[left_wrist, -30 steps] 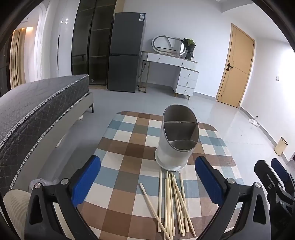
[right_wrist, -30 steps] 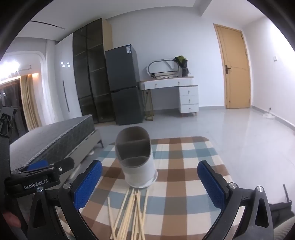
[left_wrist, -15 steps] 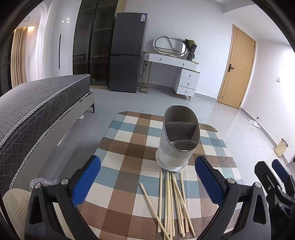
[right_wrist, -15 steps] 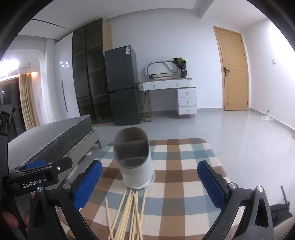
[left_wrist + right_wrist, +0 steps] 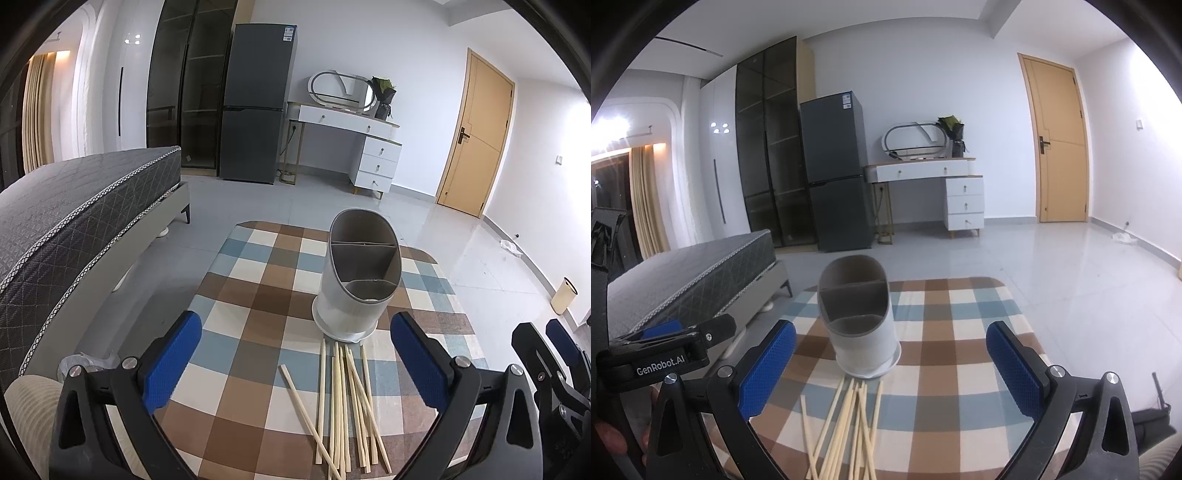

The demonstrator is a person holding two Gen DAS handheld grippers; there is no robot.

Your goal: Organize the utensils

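Observation:
A grey oval utensil holder (image 5: 356,284) with inner dividers stands upright and empty on a checked table (image 5: 258,295). Several pale wooden chopsticks (image 5: 345,398) lie loose in a fan just in front of it. My left gripper (image 5: 295,369) is open and empty, held above the table short of the chopsticks. In the right wrist view the holder (image 5: 858,317) and chopsticks (image 5: 849,428) sit between the open, empty fingers of my right gripper (image 5: 886,369). The left gripper's body (image 5: 661,354) shows at that view's left edge.
A grey bed (image 5: 74,206) lies to the left of the table. A dark fridge (image 5: 255,103), a white dressing table (image 5: 354,136) and a wooden door (image 5: 476,136) stand along the far wall. The right gripper (image 5: 550,365) shows at the left view's lower right.
Both grippers have tilted up and drifted slightly; the holder and chopsticks sit a little lower in the views. Nothing was taken hold of or moved.

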